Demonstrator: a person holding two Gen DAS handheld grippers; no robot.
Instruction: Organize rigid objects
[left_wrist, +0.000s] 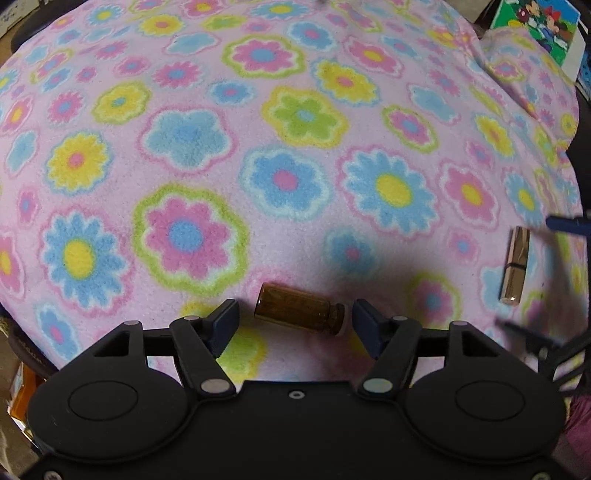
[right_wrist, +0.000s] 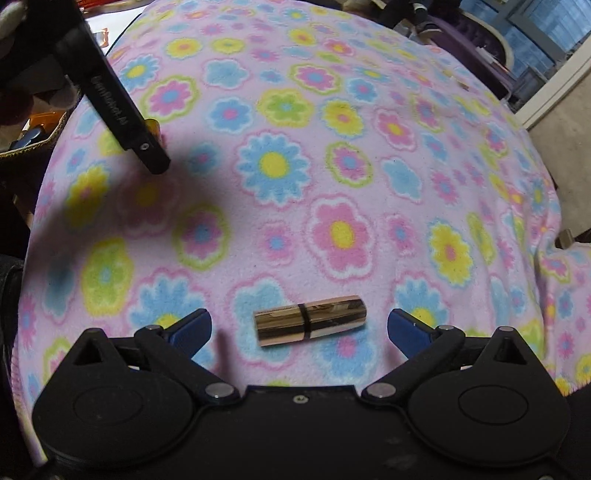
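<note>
A small amber glass bottle (left_wrist: 299, 308) lies on its side on the flowered pink blanket (left_wrist: 295, 147). My left gripper (left_wrist: 295, 321) is open, with the bottle between its fingers and untouched. A gold lipstick tube (right_wrist: 309, 319) lies on its side on the same blanket (right_wrist: 332, 147). My right gripper (right_wrist: 299, 330) is open with the tube between its fingers, not touching. The tube also shows at the right of the left wrist view (left_wrist: 515, 266), with the right gripper's blurred fingers (left_wrist: 565, 222) around it. The left gripper's body (right_wrist: 118, 110) shows at the upper left of the right wrist view.
A colourful cartoon box (left_wrist: 543, 29) stands at the blanket's far right corner. An orange object (left_wrist: 18, 398) sits off the blanket's left edge. A basket with clutter (right_wrist: 33, 136) is at the left; a window (right_wrist: 546, 33) and dark furniture are at the far right.
</note>
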